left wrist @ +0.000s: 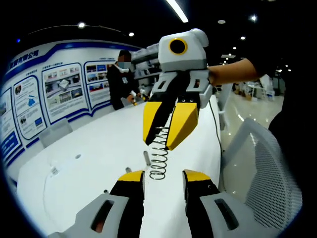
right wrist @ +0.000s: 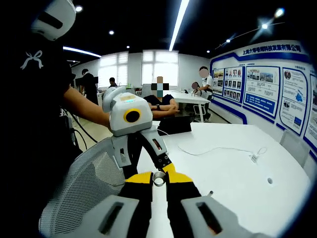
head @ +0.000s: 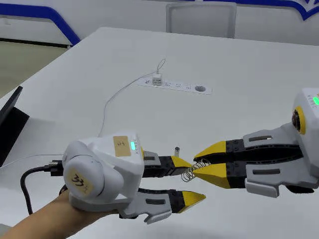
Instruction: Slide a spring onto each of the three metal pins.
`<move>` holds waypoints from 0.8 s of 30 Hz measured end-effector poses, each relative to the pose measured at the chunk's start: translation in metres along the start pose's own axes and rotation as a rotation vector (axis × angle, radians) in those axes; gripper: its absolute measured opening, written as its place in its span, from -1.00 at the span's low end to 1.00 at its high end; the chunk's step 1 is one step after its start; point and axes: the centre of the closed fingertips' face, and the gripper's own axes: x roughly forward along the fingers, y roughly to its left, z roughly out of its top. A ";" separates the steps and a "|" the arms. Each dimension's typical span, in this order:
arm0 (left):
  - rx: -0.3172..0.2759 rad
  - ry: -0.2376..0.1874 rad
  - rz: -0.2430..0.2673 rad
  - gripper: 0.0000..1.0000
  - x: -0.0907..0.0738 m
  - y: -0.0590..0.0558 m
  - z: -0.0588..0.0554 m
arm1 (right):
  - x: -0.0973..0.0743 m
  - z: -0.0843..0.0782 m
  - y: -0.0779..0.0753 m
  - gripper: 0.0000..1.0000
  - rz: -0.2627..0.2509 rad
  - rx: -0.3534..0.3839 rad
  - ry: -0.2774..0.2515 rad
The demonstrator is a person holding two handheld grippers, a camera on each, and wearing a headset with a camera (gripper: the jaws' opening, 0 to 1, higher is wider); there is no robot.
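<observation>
Currently right gripper (head: 196, 164) pinches coiled wire spring (left wrist: 158, 151) between wedge-shaped yellow tips, coil held above smooth white table (head: 239, 64). Left gripper (left wrist: 164, 174) jaws spread wide, spring's free end near them. Short cylindrical metal pin (head: 177, 151) stands upright just beside spring.

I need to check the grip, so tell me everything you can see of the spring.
The spring is a thin, silvery wire coil, seemingly metal, loops open. The right claw pinches one end between its yellow tips; the free end reaches between the tips of the open left claw, above the white table.
</observation>
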 end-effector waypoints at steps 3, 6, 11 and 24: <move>-0.020 -0.004 0.037 -0.20 -0.004 0.007 -0.004 | 0.000 -0.001 -0.006 -0.79 -0.007 -0.016 0.027; -0.046 -0.006 0.076 -0.06 -0.008 0.015 -0.010 | 0.001 -0.001 -0.011 -0.79 -0.009 -0.014 0.034; -0.098 -0.004 0.132 0.25 -0.014 0.026 -0.021 | 0.006 -0.006 -0.026 -0.79 -0.041 -0.010 0.070; -0.253 0.021 0.284 0.63 -0.044 0.044 -0.074 | 0.020 -0.029 -0.086 -0.79 -0.160 0.045 0.164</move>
